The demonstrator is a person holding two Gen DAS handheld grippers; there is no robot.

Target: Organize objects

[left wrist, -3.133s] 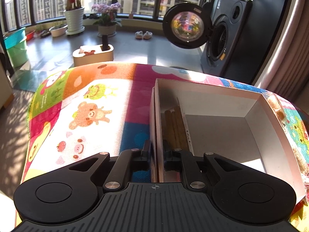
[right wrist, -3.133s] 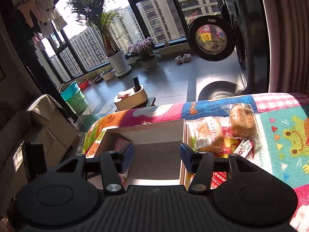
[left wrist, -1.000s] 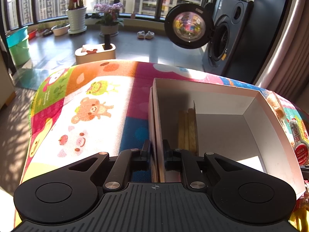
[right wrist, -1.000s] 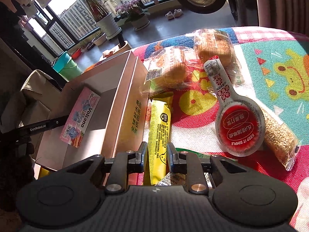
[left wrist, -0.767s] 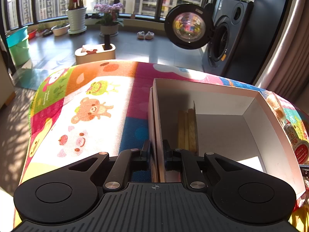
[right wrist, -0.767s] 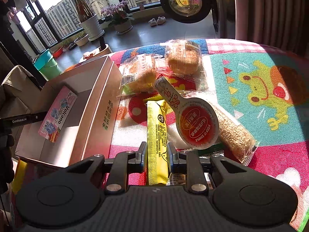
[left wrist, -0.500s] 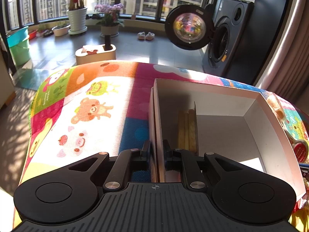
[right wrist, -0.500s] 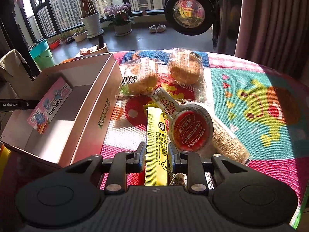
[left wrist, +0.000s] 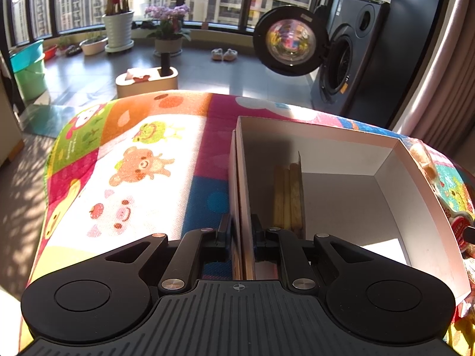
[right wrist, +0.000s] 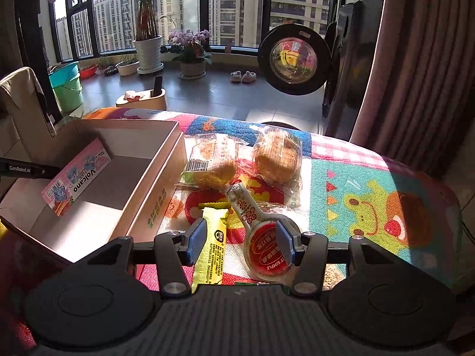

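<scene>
Left hand-held gripper (left wrist: 241, 231): jaws nearly closed, pinching a thin wall betw. the fingers, held level. Right hand-held gripper (right wrist: 242, 238): jaws spread wide, nothing gripped, tilted slightly down.

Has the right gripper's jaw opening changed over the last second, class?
Yes. The right gripper has opened: its blue pads, formerly pinching the yellow snack bar, now straddle it widely.
</scene>
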